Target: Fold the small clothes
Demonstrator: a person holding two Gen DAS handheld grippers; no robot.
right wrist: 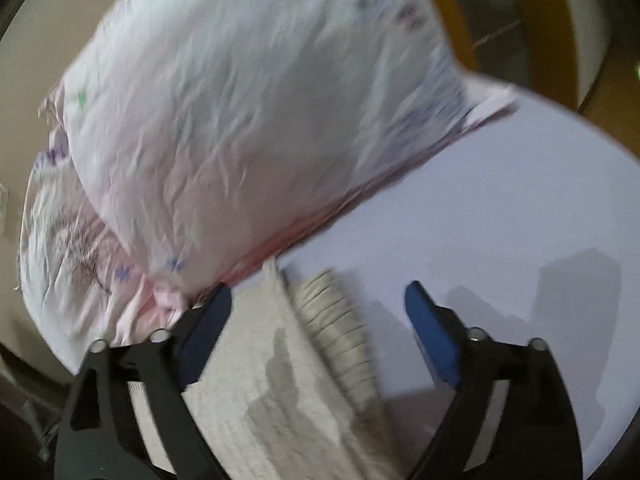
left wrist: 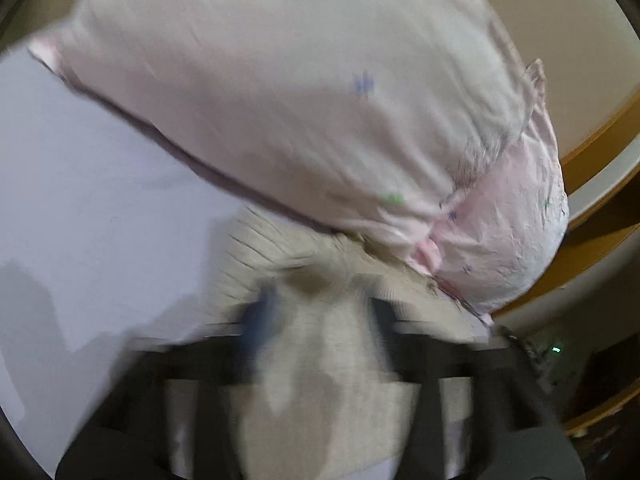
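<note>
A small beige knit garment (left wrist: 320, 344) (right wrist: 288, 380) with a ribbed cuff (right wrist: 340, 320) lies on a pale lilac sheet (left wrist: 88, 216) (right wrist: 500, 220). My left gripper (left wrist: 320, 320) hangs over the garment; the frame is motion-blurred, its fingers look apart with cloth showing between them. My right gripper (right wrist: 320, 320) is open, blue pads (right wrist: 432, 340) wide apart, straddling the garment's ribbed edge without holding it.
A large pink-white pillow (left wrist: 280, 92) (right wrist: 240, 120) with small flower prints lies just beyond the garment. A wooden bed frame (left wrist: 600, 152) (right wrist: 448, 12) runs along the side. A small green light (left wrist: 556, 349) glows beyond the bed's edge.
</note>
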